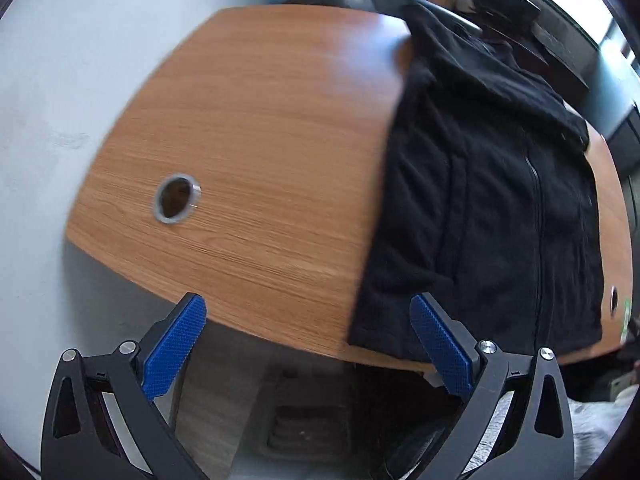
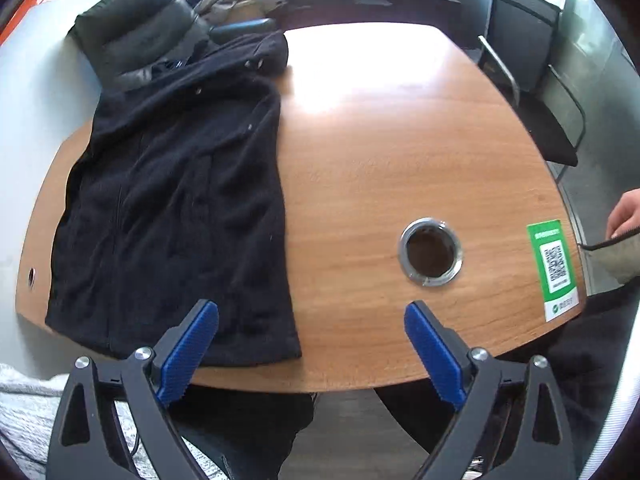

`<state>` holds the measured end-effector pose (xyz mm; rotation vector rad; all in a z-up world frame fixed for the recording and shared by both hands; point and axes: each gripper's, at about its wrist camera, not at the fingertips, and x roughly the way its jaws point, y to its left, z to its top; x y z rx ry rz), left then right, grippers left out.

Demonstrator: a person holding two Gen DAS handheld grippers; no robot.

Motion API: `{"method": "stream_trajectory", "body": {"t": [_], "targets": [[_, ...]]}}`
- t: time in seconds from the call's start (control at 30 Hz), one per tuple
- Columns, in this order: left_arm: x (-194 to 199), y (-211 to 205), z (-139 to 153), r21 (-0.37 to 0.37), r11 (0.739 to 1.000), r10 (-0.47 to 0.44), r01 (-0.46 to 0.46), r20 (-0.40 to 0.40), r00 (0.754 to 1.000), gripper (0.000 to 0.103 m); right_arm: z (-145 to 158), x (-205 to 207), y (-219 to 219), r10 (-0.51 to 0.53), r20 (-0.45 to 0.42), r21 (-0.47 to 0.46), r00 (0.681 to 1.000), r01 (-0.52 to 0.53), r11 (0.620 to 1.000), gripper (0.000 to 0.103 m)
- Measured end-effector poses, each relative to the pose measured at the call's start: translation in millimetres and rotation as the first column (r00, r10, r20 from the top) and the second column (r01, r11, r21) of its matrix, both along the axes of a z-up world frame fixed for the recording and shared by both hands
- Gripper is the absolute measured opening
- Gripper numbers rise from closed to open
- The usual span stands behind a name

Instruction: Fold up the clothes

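Wood-grain surface (image 2: 380, 152), rounded at the corners, fills both views; pale wall lies beyond its edge at 9 o'clock in the left wrist view. Black fleece jacket (image 2: 176, 200) lies flat on the surface, zipper running lengthwise, hem toward the near edge, collar and hood end toward 12 o'clock where it meets a black leather chair (image 2: 132, 36). In the right wrist view the jacket takes up the 9 to 11 o'clock part of the surface; in the left wrist view the same jacket (image 1: 488, 208) sits at 2 to 4 o'clock. Metal-ringed cable hole (image 2: 431, 252) is set in bare wood at 4 o'clock of the right view, well apart from the jacket; a green QR sticker (image 2: 554, 268) is stuck near the edge beyond it. Another cable hole (image 1: 176, 199) shows at 9 o'clock in the left view. Left gripper (image 1: 308, 340) hangs released over the near edge, blue pads wide apart, holding nothing; its right pad overlaps the jacket's hem corner in the view, contact not clear. Right gripper (image 2: 312, 344) likewise released and empty, left pad over the hem, right pad over bare wood. A bare hand (image 2: 624, 216) holding grey cloth shows at 3 o'clock, off the surface.
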<state>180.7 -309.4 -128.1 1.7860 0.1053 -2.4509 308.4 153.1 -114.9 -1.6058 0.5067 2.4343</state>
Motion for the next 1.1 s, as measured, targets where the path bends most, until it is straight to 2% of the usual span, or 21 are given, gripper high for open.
{"method": "stream_trajectory", "body": {"t": [0.1,0.27,0.37,0.47,0.6,0.73,0.8,0.83,0.9,0.93,0.97,1.0,1.03,1.07,1.1], "targets": [[15,21,-31,0.072,0.997,-0.014,0.015,-0.009,1.000,0.103,-32,6,-15,0.065,-0.028,-0.049,0.997,-0.067,0.997,0.097],[6,30,-48,0.056,0.998,-0.018,0.018,-0.014,1.000,0.103,-71,-7,-31,0.122,-0.003,-0.016,0.993,-0.122,0.992,0.094],[-1,36,-48,0.036,0.998,-0.046,0.047,-0.028,0.999,0.103,-79,-7,-32,0.112,-0.012,-0.031,0.994,-0.112,0.993,0.094],[-6,38,-58,0.017,0.998,-0.052,0.052,0.002,0.999,0.103,-78,-10,-39,0.123,-0.025,-0.007,0.992,-0.123,0.992,0.094],[-7,38,-58,0.029,0.998,-0.064,0.064,-0.019,0.998,0.103,-79,-19,-53,0.150,-0.002,0.020,0.989,-0.150,0.989,0.094],[-6,31,-57,0.082,0.994,-0.069,0.072,-0.035,0.997,0.103,-82,-27,-68,0.174,0.031,0.055,0.984,-0.176,0.983,0.092],[-6,33,-55,0.088,0.991,-0.099,0.102,-0.030,0.995,0.103,-81,-28,-69,0.173,0.042,0.063,0.984,-0.175,0.982,0.088],[-7,35,-54,0.093,0.989,-0.112,0.113,-0.022,0.993,0.103,-79,-28,-69,0.173,0.041,0.060,0.984,-0.175,0.983,0.082],[-8,41,-53,0.086,0.988,-0.130,0.130,-0.010,0.991,0.101,-76,-28,-73,0.198,0.036,0.051,0.980,-0.199,0.979,0.061],[-8,45,-51,0.082,0.987,-0.135,0.136,-0.011,0.991,0.098,-74,-28,-75,0.214,0.033,0.046,0.976,-0.215,0.975,0.046],[-8,48,-48,0.079,0.987,-0.139,0.140,-0.014,0.990,0.095,-72,-29,-77,0.222,0.033,0.043,0.975,-0.223,0.974,0.042],[-8,51,-45,0.076,0.987,-0.143,0.144,-0.018,0.989,0.080,-72,-29,-79,0.219,0.039,0.042,0.975,-0.220,0.975,0.038],[-8,55,-41,0.083,0.985,-0.152,0.154,-0.024,0.988,0.060,-71,-30,-79,0.212,0.043,0.037,0.976,-0.214,0.976,0.035],[-7,59,-38,0.094,0.981,-0.165,0.167,-0.030,0.986,0.050,-71,-29,-78,0.203,0.043,0.026,0.978,-0.204,0.979,0.032],[-6,63,-36,0.106,0.978,-0.178,0.180,-0.035,0.983,0.035,-71,-28,-75,0.195,0.041,0.012,0.980,-0.196,0.981,0.031]]}}
